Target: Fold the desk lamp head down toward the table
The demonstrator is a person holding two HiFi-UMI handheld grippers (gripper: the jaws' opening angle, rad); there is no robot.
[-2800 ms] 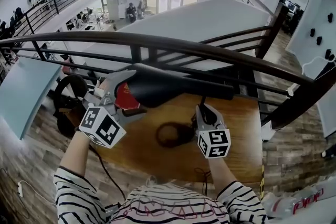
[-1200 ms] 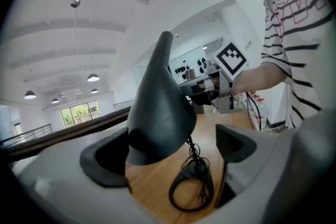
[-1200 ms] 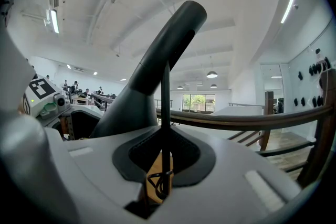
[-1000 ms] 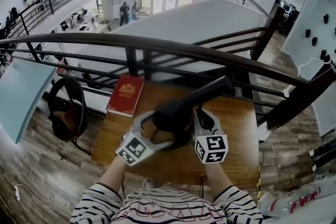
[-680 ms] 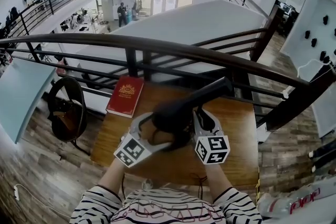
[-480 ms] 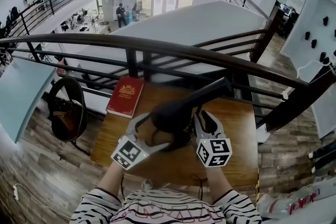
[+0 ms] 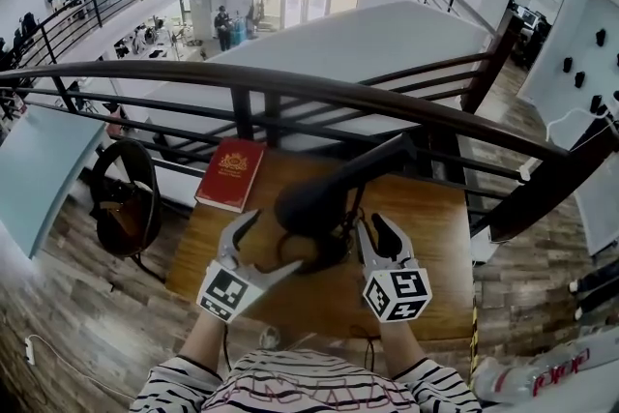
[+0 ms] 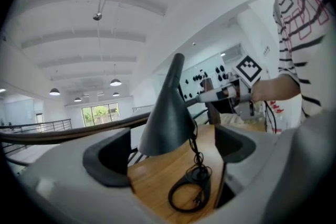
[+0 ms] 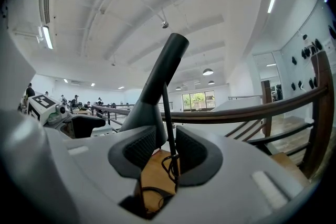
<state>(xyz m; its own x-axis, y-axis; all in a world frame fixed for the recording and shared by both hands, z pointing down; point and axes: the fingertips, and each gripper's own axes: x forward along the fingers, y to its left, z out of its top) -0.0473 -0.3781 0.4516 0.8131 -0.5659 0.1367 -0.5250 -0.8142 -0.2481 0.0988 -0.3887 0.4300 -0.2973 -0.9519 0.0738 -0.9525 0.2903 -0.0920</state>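
The black desk lamp has its cone head (image 7: 308, 204) tipped down over its ring base (image 7: 319, 252), and its arm (image 7: 372, 164) slopes up to the right. My left gripper (image 7: 263, 245) is open just left of the head, apart from it. The left gripper view shows the cone (image 8: 167, 115) and the base ring (image 8: 190, 194) beyond the wide jaws of that gripper (image 8: 176, 149). My right gripper (image 7: 377, 233) sits right of the base. Its jaws have just been opening. In the right gripper view the thin cord (image 9: 169, 128) runs between the pads of the right gripper (image 9: 160, 149) with a gap either side.
A red book (image 7: 230, 174) lies at the far left corner of the wooden table (image 7: 430, 251). A dark railing (image 7: 290, 84) crosses behind the table. A black round object (image 7: 124, 203) stands beside the table's left edge. A cord trails off the near edge.
The left gripper has let go of the lamp head and pulled back toward me. The right gripper has opened and drawn back too. The lamp head stays lowered.
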